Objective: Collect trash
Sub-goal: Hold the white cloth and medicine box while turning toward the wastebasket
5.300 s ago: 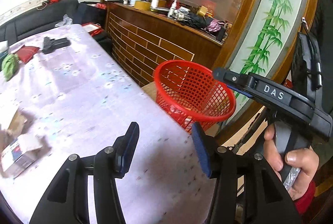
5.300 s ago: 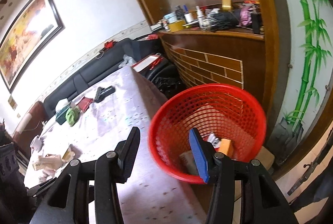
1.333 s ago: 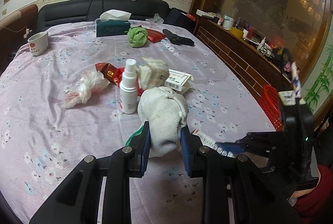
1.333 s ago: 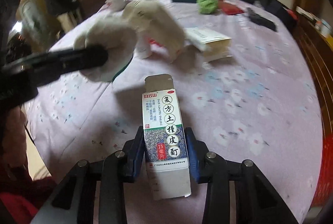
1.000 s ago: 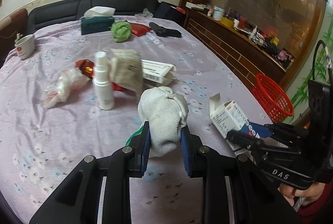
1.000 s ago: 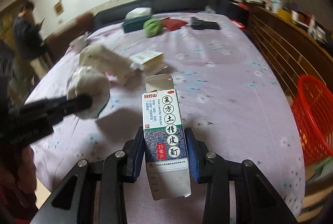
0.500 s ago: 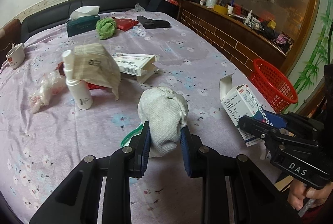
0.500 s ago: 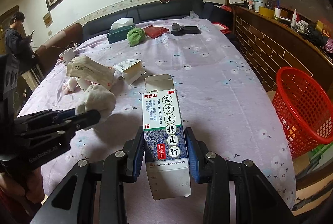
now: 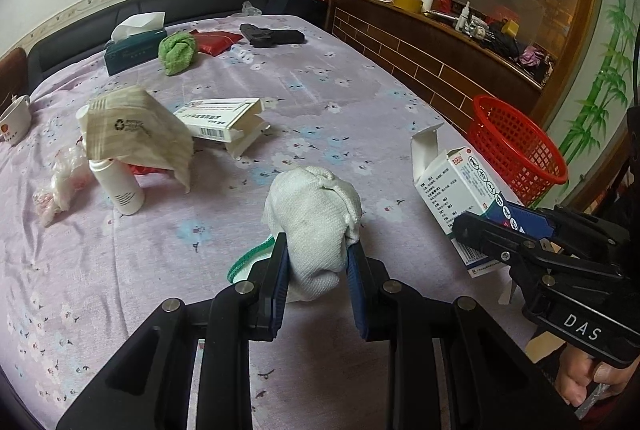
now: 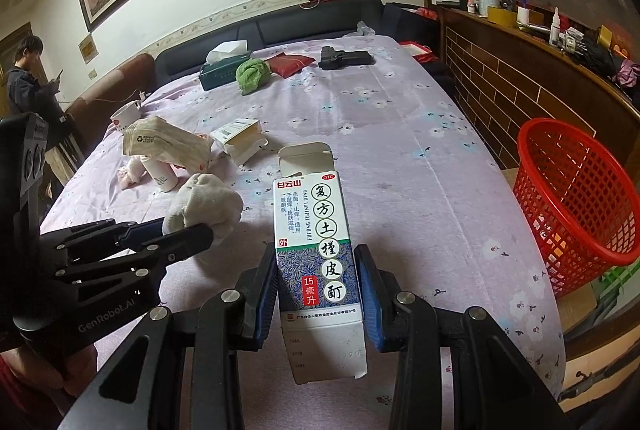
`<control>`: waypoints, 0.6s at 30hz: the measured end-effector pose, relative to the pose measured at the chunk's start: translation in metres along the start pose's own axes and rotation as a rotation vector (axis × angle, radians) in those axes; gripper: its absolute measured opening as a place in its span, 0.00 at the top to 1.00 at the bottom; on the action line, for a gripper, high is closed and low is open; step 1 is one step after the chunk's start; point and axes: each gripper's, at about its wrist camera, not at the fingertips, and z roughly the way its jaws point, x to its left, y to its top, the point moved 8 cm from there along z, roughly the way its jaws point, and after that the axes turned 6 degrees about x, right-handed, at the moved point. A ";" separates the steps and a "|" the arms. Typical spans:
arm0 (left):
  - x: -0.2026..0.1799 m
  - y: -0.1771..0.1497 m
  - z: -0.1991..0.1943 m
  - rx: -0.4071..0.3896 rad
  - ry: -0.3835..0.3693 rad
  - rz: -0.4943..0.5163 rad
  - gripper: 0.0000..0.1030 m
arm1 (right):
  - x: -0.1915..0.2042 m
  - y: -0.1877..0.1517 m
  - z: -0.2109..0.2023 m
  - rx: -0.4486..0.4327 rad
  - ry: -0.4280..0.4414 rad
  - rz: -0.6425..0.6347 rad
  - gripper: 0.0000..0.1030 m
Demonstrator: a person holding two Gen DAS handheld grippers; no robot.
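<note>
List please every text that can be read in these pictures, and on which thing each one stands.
"白云山", "OTC", "复方土槿皮酊", "FUFANG TUJINPI DING", "外", "15毫升": medicine box in the right gripper.
"DAS": right gripper body, left wrist view.
"GenRobot.AI": left gripper body.
Recycling symbol: paper bag.
Small print on both boxes: unreadable.

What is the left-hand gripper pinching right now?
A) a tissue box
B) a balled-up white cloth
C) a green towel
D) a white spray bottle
B: the left gripper is shut on the balled-up white cloth, which bulges up between its blue pads, while the right gripper clamps an opened medicine box.
</note>
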 end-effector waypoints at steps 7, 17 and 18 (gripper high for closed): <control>-0.004 -0.001 0.005 0.014 0.004 0.007 0.75 | -0.007 0.000 -0.002 -0.004 -0.001 0.017 0.61; -0.009 0.002 0.009 0.021 0.016 0.017 0.75 | -0.014 0.001 -0.002 -0.009 0.006 0.038 0.61; -0.009 0.003 0.009 0.020 0.018 0.017 0.75 | -0.015 0.001 -0.002 -0.010 0.006 0.039 0.61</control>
